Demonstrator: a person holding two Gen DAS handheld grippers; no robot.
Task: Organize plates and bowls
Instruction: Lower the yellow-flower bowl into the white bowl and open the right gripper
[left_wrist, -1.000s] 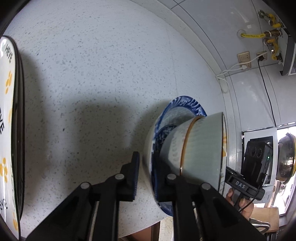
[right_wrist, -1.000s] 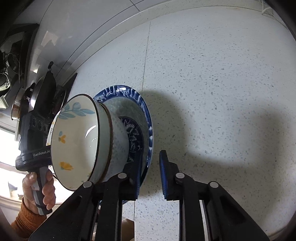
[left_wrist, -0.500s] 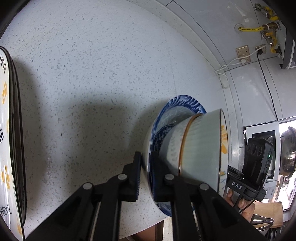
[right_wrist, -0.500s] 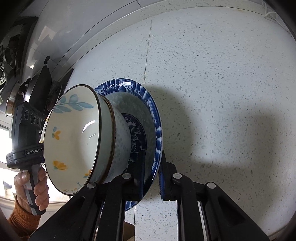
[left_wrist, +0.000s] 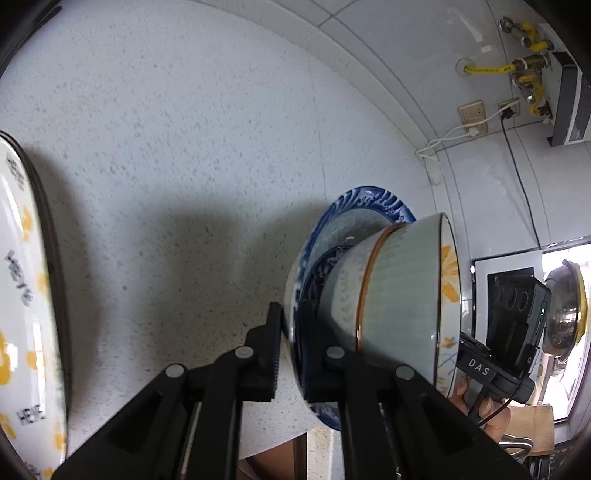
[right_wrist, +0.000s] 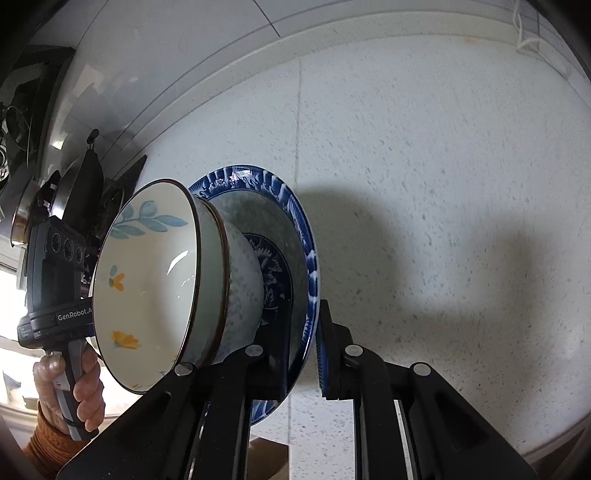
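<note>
Speckled counter (right_wrist: 424, 166); both tongs (left_wrist: 291, 347) (right_wrist: 301, 350) pinch blue plate (right_wrist: 299, 236) rim.

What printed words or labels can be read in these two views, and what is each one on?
"DAS": label on the black gripper handle seen in the left wrist view.
"GenRobot.A", cut off behind the bowl: on the other gripper handle, right wrist view.
"HEYE", repeated: on the white plate with yellow marks; upper copies blurred.
A sticker lower on that handle: too small to read.

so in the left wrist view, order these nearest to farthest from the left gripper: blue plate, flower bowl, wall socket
1. blue plate, rim between the left gripper fingers.
2. flower bowl, stacked on the plate, just right.
3. wall socket, far upper right on the tiled wall.
</note>
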